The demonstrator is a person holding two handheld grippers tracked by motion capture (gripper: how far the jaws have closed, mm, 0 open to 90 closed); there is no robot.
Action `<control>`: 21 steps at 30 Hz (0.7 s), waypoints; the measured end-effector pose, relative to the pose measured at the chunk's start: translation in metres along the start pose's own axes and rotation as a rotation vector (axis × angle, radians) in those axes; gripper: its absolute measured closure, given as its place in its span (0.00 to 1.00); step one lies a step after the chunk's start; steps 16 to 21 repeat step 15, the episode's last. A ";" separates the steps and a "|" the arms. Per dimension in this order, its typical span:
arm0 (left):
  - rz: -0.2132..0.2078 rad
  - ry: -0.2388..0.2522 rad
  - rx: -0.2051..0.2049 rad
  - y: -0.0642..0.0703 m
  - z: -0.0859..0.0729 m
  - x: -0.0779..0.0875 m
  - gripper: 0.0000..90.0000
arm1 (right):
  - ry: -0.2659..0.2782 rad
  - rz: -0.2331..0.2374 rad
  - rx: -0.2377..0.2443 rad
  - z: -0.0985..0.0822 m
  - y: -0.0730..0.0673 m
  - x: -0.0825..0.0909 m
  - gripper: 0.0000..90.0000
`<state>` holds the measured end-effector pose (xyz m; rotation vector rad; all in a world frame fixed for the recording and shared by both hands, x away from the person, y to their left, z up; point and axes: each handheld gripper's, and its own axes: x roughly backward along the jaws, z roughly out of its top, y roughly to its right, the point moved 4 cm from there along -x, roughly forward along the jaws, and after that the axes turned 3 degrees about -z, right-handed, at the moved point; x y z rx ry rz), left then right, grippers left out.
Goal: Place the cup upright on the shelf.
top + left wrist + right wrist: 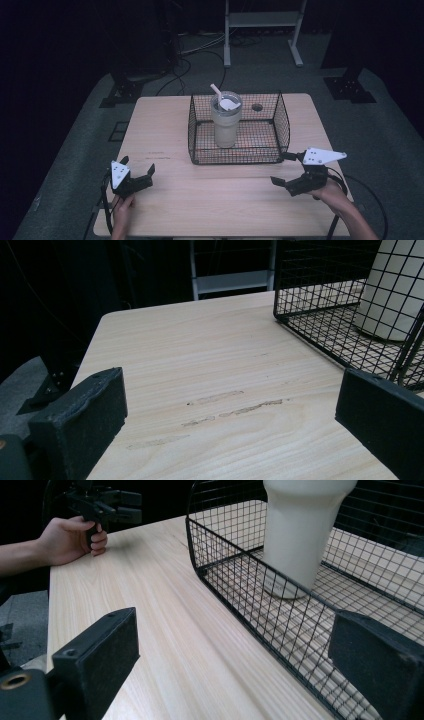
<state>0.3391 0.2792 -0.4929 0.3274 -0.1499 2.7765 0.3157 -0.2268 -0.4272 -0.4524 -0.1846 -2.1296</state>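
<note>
Table (165,125): 1 wire basket (280,117) at far centre. Inside basket: 1 cup (226,125), upright, lidded, with straw (216,90). Left gripper (137,172): near-left on table, jaws apart, empty. Right gripper (282,169): just before basket's near-right corner, jaws apart, empty.

Place: I am in what looks like a lab or recording studio, not a home.
Walls: black and unlit all round me.
Floor: grey carpet (75,150), with loose cables (200,50) trailing across it.
Stands: black feet of equipment stands (122,92) flank my counter (165,125).
Frame: a pale metal frame (262,22) stands behind.
</note>
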 end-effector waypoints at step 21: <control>0.002 0.001 0.005 0.000 0.000 0.000 0.00 | -0.022 -0.058 -0.017 -0.047 -0.013 0.009 0.06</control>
